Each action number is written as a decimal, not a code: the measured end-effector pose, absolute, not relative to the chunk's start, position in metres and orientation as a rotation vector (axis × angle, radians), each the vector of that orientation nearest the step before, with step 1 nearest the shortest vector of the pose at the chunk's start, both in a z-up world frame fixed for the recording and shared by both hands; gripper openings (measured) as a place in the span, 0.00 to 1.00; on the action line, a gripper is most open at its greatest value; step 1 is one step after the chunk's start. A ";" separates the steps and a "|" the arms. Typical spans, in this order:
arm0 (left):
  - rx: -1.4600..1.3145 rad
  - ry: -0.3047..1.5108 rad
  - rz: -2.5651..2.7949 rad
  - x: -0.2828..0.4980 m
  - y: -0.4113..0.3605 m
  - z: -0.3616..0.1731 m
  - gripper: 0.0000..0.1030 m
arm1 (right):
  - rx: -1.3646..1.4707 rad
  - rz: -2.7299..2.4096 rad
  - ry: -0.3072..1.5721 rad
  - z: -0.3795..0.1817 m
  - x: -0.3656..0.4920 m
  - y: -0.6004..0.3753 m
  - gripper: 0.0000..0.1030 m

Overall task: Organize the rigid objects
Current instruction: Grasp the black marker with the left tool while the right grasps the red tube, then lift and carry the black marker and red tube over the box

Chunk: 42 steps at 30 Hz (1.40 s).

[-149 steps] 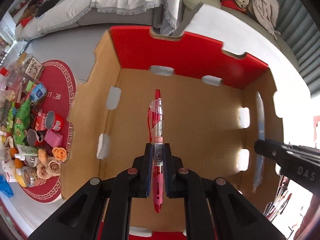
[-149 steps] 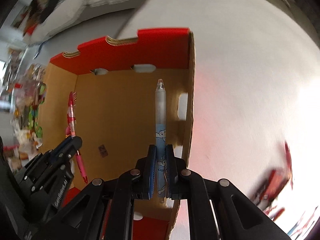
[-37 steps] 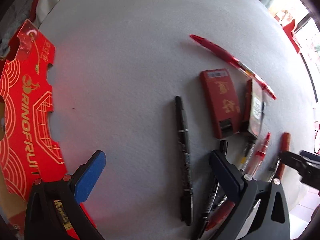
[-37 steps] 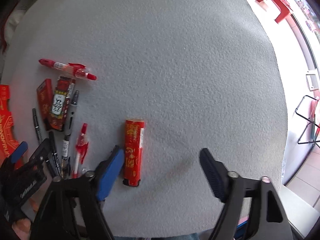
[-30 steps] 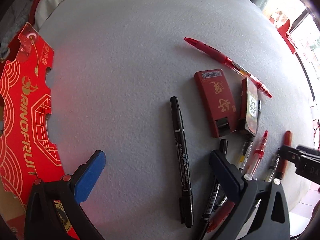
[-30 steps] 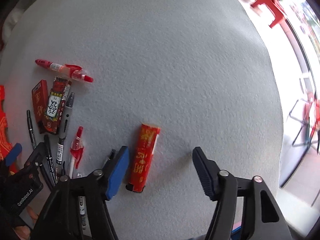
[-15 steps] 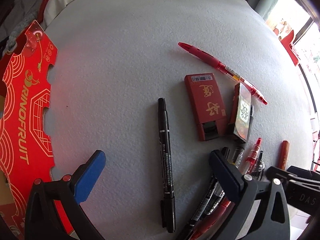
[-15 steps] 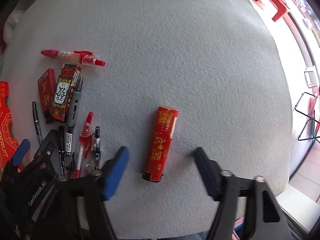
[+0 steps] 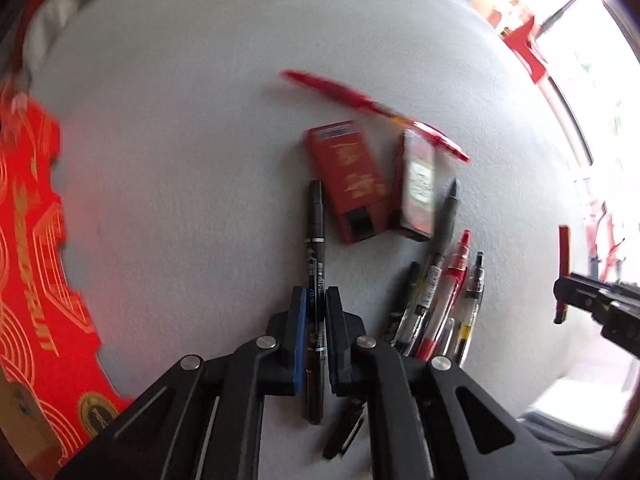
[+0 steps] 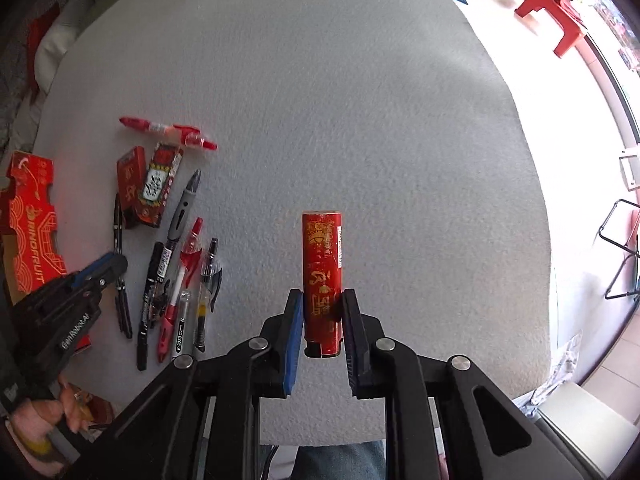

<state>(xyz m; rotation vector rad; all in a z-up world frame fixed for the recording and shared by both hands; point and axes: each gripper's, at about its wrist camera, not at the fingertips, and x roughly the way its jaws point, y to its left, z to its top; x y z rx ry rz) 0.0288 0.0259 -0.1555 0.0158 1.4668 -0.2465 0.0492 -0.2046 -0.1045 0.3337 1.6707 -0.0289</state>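
My left gripper [image 9: 316, 292] is shut on a black marker [image 9: 315, 232], gripped near its middle and pointing away over the white table [image 9: 180, 140]. In the right wrist view my right gripper [image 10: 322, 300] has a slim red box with gold print [image 10: 322, 256] between its pads. Its jaws are closing and both pads touch the box's sides. That view also shows the left gripper [image 10: 116, 264] at the left with the black marker [image 10: 117, 216]. In the left wrist view the right gripper [image 9: 560, 292] enters at the right edge with the red box [image 9: 564, 248].
A red pen [image 9: 372, 108], two red packets [image 9: 348, 176] [image 9: 418, 184] and a bunch of several pens [image 9: 440, 292] lie right of the marker. The red carton flap [image 9: 32, 260] is at the left. A person's hand [image 10: 36, 420] holds the left gripper.
The left jaws, wide open half a second ago, have shut on the black marker. The right jaws have closed around the red box, which has come off the table. Both grippers have risen.
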 end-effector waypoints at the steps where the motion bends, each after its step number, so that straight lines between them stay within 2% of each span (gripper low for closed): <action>1: 0.012 1.471 -0.244 0.028 0.030 -0.153 0.09 | 0.343 -0.030 1.661 -0.100 0.048 -0.207 0.19; 8: 0.032 1.459 -0.285 0.028 0.027 -0.135 0.09 | 0.397 -0.035 1.628 -0.076 0.051 -0.238 0.19; 21: 0.119 1.360 -0.421 0.027 -0.014 -0.082 0.09 | 0.403 -0.019 1.597 -0.048 0.062 -0.235 0.19; 42: 0.136 1.297 -0.469 0.024 -0.014 -0.080 0.09 | 0.360 0.003 1.583 -0.041 0.068 -0.214 0.19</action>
